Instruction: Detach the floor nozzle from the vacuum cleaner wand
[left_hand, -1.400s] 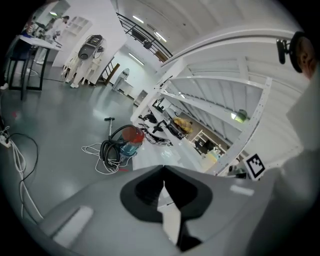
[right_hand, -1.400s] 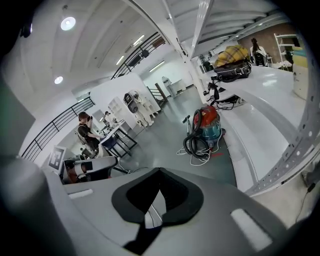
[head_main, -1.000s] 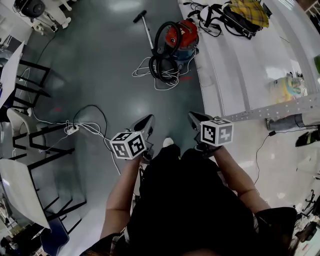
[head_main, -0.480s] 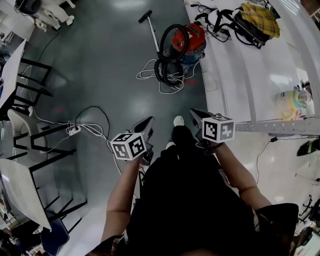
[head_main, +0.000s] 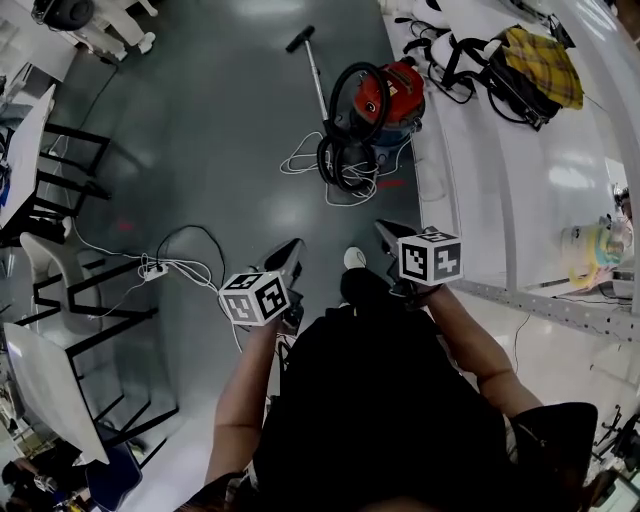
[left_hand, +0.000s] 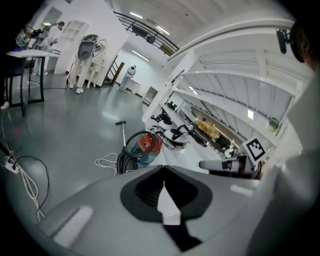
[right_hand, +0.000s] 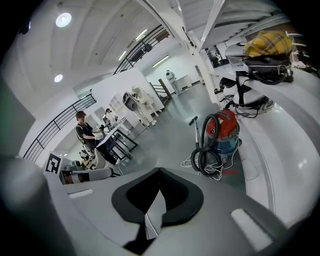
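Approach to the work. My left tool (head_main: 291, 252) and right tool (head_main: 384, 231) are held out ahead of me, side by side, and each has its jaws pressed together on nothing.

The vacuum (head_main: 388, 92), a red canister, stands on the floor (head_main: 220, 130) well ahead and slightly right. Its black hose (head_main: 345, 150) is coiled against the near side, with a white cord (head_main: 298, 160) looped loose beside it. The wand (head_main: 318, 85) runs from the coil away to the far left. The nozzle (head_main: 299, 39) sits on its far end, on the floor, well apart from both tools.

As I judge it, the step in hand is only to get within reach, and nothing is detached yet. To do it well I should:
- come round the left of the canister, clear of the cord and hose
- part both pairs of jaws before arriving
- clamp one tool on the wand just beside the joint and the other on the nozzle neck, then pull straight along the wand
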